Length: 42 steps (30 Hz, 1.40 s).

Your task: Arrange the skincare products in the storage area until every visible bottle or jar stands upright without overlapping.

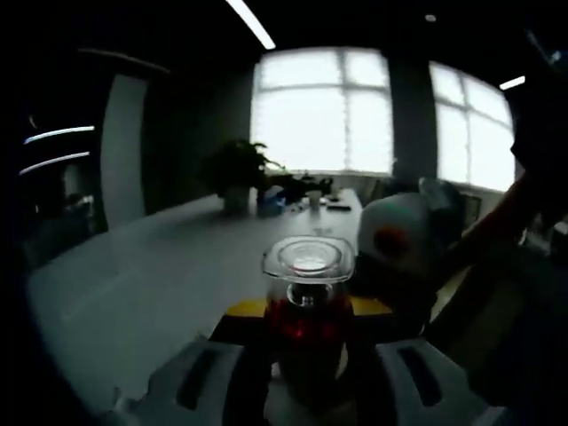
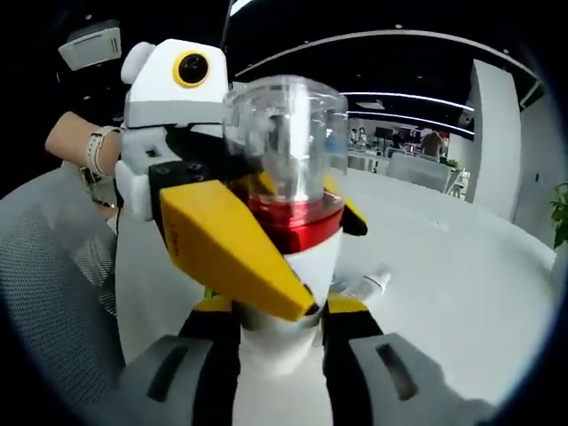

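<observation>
One skincare bottle with a clear domed cap, a red collar and a white body is held up in the air by both grippers. My right gripper is shut on its white lower body. My left gripper reaches in from the left, its yellow jaws closed around the red collar. In the left gripper view the same bottle sits between my left gripper, cap pointing away. The right gripper's white housing is just behind it to the right. A small white tube lies on its side on the table.
A long white table stretches away, with a potted plant and small items at its far end. A grey mesh chair stands at the left of the right gripper view. A person's wrist with a watch shows behind the left gripper.
</observation>
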Motion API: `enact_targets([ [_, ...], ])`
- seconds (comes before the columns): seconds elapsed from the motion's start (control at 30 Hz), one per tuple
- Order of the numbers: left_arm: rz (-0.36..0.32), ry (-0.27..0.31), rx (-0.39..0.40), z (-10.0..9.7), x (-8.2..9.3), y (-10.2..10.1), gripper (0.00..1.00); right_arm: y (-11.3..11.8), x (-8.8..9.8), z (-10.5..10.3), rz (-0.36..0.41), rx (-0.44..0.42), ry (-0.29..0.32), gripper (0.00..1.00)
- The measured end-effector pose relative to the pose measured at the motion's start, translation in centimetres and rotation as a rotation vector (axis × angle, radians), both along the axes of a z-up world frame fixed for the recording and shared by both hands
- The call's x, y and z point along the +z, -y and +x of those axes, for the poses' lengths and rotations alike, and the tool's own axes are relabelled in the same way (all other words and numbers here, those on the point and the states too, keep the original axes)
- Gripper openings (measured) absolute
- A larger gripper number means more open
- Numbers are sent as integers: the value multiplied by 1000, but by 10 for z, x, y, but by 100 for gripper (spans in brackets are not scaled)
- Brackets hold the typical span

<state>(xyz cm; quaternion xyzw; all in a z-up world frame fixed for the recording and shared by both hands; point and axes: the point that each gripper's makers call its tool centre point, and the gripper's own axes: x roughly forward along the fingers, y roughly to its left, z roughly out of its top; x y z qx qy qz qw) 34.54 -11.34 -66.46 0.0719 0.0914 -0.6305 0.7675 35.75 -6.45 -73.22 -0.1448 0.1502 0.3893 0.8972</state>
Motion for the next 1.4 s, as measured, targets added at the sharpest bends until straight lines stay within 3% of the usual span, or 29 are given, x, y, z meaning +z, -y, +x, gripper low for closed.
enact_targets([
  [0.17, 14, -19, 44, 4, 4, -7, 40, 0, 5, -1, 6, -6, -37, 48],
  [0.43, 68, 16, 71, -2, 7, -33, 54, 6, 25, 0, 3, -51, -42, 56],
  [0.63, 101, 13, 144, -2, 11, -57, 66, 3, 37, -8, -7, -67, -71, 66],
  [0.9, 146, 23, 293, 5, 19, -105, 79, 0, 49, -21, -15, -86, -103, 80],
  [1.2, 225, -28, 415, 3, 12, -146, 95, -1, 54, -31, -56, -93, -130, 94],
  [1.3, 248, -13, 432, -1, 7, -157, 95, 1, 60, -30, -71, -101, -127, 99],
  [1.4, 266, -45, 448, -6, 3, -167, 97, -1, 66, -31, -66, -93, -127, 99],
])
